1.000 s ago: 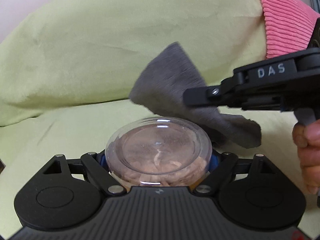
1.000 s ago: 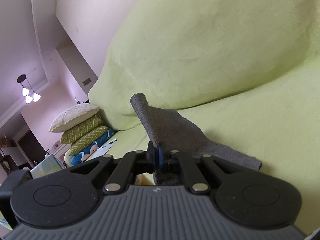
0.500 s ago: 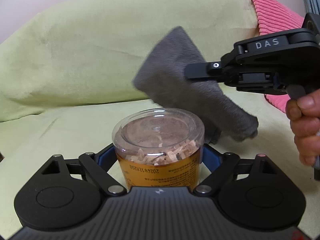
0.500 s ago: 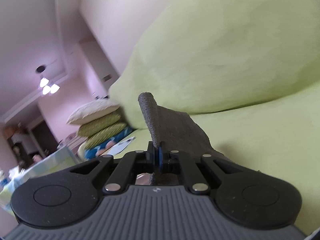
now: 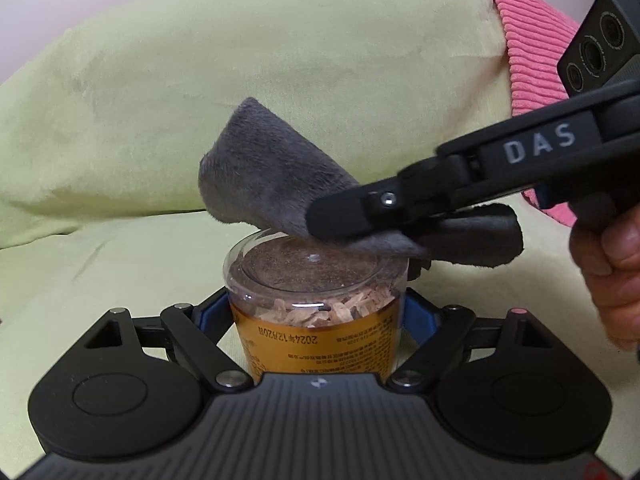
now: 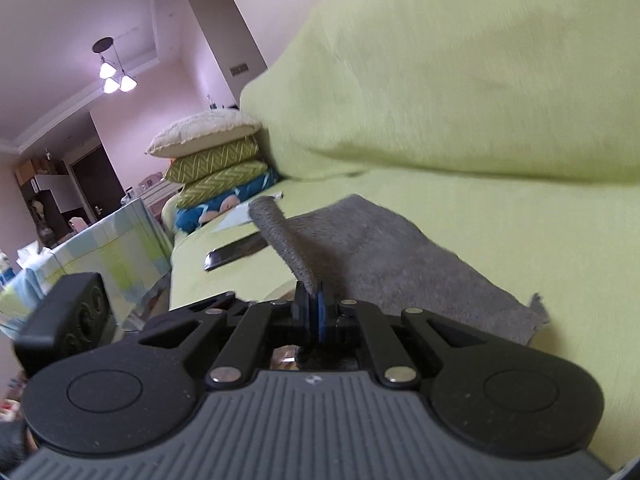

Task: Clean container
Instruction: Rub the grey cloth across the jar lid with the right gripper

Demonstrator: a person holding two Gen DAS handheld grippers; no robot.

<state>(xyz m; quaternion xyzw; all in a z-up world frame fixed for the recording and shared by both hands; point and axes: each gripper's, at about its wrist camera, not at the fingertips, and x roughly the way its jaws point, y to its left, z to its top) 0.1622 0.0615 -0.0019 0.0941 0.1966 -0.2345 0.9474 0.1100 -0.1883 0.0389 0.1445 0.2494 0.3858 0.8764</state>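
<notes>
- Left wrist view: the left gripper (image 5: 318,312) is clamping a clear plastic container (image 5: 316,304) between its blue-lined fingers (image 5: 212,314), its jaws closing on the orange-labelled wall. The container is standing upright, close in front of the camera, with tan flakes showing through the clear band under its lid (image 5: 312,264).
- Left wrist view: the right gripper (image 5: 336,220) is reaching in from the right, a hand (image 5: 608,276) wrapping its handle, and is pressing a grey cloth (image 5: 268,176) onto the far right part of the lid. One end of the cloth is curling up above the container; the other is hanging off behind the right rim.
- Left wrist view: a yellow-green sofa cover (image 5: 200,80) is filling the background, with a pink ribbed fabric (image 5: 528,56) lying at the upper right.
- Right wrist view: the right gripper (image 6: 314,312) is pinching the grey cloth (image 6: 400,256) with its jaws almost together, a rolled edge sticking up past the fingertips and the rest spreading out to the right over the sofa cover (image 6: 480,100).
- Right wrist view: a stack of cushions (image 6: 212,168) is sitting at the sofa's far end, a dark flat device (image 6: 232,254) is lying on the seat, and a ceiling lamp (image 6: 114,76) is glowing beyond.
</notes>
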